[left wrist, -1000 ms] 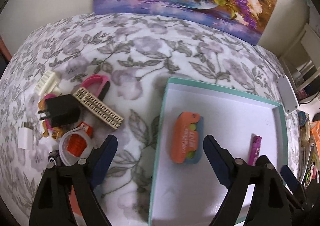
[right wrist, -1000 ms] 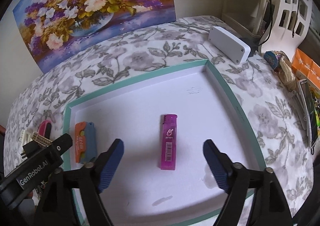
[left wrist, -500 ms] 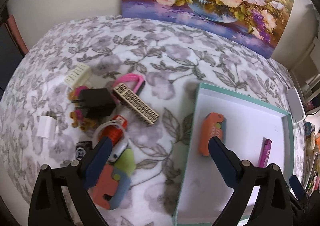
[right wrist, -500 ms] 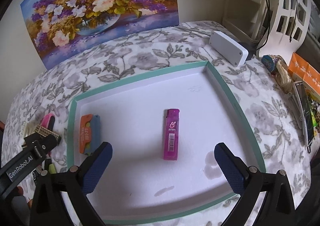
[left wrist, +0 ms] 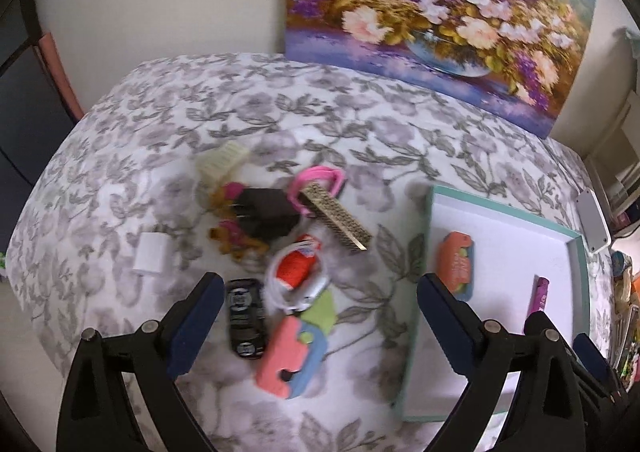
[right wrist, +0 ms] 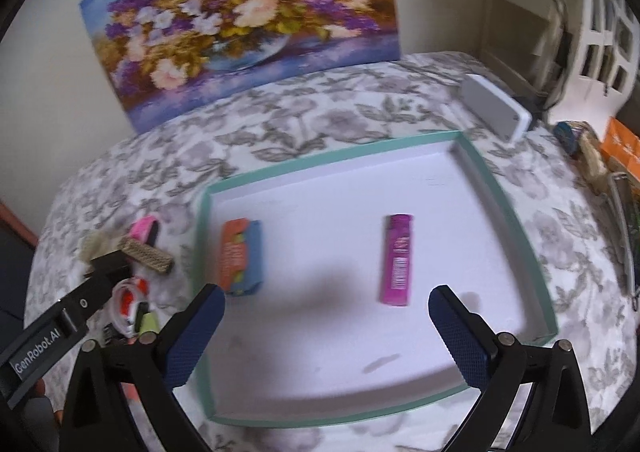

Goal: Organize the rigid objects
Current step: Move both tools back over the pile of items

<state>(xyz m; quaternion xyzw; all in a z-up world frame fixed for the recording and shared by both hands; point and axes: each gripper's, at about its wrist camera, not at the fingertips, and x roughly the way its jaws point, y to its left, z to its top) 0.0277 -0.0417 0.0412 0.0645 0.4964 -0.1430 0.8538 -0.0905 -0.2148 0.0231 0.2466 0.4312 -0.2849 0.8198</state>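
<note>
teal tray holds two items, loose pile waits by the left claw

teal-rimmed tray (right wrist: 504,187) lies ahead of the right gripper (right wrist: 326,312), whose blue jaws stand spread wide with nothing between them. inside the tray, a magenta lighter (right wrist: 396,260) lies just ahead of the right jaw, and an orange-and-blue case (right wrist: 242,256) lies just beyond the left jaw, near the tray's left wall.

the left gripper (left wrist: 318,306) is likewise spread and empty, hanging over the loose pile on the floral cloth (left wrist: 240,107). between its jaws lie a pink-and-blue foam piece (left wrist: 292,356), a small black toy car (left wrist: 244,316) beside its left jaw, and a red-and-white object (left wrist: 296,272) just ahead. farther ahead sit a black charger (left wrist: 268,215), a gold patterned bar (left wrist: 336,219), a pink clip (left wrist: 320,179) and a cream block (left wrist: 222,161); a white adapter (left wrist: 150,254) lies off to the left. a flower painting (left wrist: 432,15) leans on the wall beyond.
</note>
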